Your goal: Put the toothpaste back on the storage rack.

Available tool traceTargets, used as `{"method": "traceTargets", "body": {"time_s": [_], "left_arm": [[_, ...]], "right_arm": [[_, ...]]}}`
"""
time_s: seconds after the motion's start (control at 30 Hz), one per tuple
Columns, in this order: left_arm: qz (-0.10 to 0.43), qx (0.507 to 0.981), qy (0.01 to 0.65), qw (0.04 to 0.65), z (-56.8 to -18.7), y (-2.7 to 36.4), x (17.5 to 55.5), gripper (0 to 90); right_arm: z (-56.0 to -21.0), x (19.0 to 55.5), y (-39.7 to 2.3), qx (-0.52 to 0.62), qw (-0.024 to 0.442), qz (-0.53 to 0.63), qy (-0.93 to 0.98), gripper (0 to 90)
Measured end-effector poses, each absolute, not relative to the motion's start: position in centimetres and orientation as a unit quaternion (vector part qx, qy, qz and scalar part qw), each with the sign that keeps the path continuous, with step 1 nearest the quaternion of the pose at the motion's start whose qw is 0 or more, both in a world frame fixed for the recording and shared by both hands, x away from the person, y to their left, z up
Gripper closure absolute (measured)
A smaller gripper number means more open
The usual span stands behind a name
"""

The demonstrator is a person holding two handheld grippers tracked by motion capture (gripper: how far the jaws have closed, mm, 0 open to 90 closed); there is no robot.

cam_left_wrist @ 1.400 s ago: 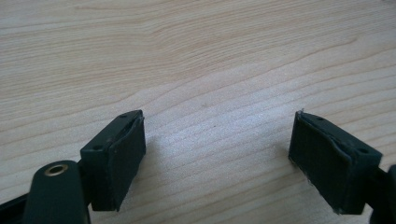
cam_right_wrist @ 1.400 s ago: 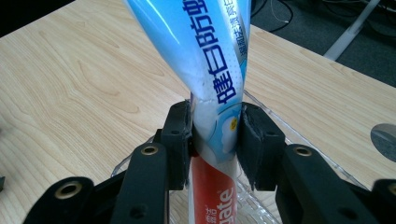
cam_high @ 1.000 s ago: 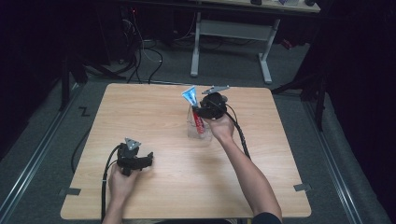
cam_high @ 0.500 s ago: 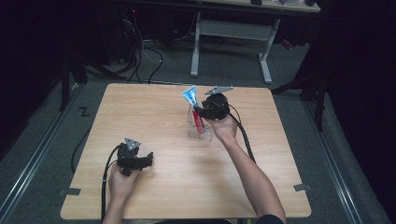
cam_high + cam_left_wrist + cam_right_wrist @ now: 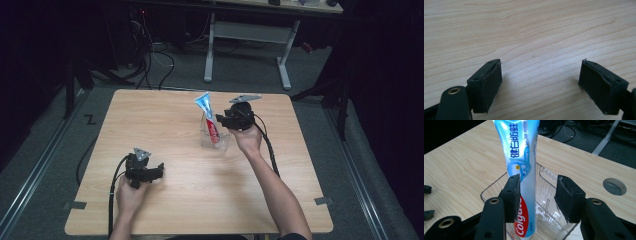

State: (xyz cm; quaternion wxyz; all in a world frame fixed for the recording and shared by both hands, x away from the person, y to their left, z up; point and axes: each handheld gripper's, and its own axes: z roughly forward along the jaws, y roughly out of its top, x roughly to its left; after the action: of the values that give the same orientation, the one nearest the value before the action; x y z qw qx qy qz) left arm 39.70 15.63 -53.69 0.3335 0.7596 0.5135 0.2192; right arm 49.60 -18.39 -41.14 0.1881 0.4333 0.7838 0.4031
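High view: I am holding the left gripper (image 5: pixel 159 171) low over the table (image 5: pixel 165 115) near its near-left corner, while the right gripper (image 5: pixel 220 121) is hovering toward the far edge, just right of the midline, beside a clear plastic container (image 5: pixel 222 144). A toothpaste tube (image 5: pixel 209 117) is standing upright in that container, its crimped end pointing up and its red lower part sitting inside the clear walls. Right gripper view: the tube (image 5: pixel 522 165) is rising between my jaws, the left pad lying against or just beside its side and the right pad standing clear of it, so the jaws are parted and not clamping; the container (image 5: pixel 546 202) is lying directly below them. A round grey grommet (image 5: pixel 614 186) is sitting in the tabletop farther off. Left gripper view: my left gripper (image 5: pixel 540 82) is standing wide open over bare wood, with nothing between its pads.
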Motion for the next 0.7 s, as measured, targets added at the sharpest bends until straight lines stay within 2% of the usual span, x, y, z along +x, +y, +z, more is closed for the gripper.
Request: {"method": "traceTargets", "body": {"time_s": [0.7], "left_arm": [[0.219,0.760,0.513,0.334,-53.7,15.6,39.7,19.0]], "right_arm": [[-41.6,48.6,-20.8,0.452,0.184,0.410,0.771,54.9]]}}
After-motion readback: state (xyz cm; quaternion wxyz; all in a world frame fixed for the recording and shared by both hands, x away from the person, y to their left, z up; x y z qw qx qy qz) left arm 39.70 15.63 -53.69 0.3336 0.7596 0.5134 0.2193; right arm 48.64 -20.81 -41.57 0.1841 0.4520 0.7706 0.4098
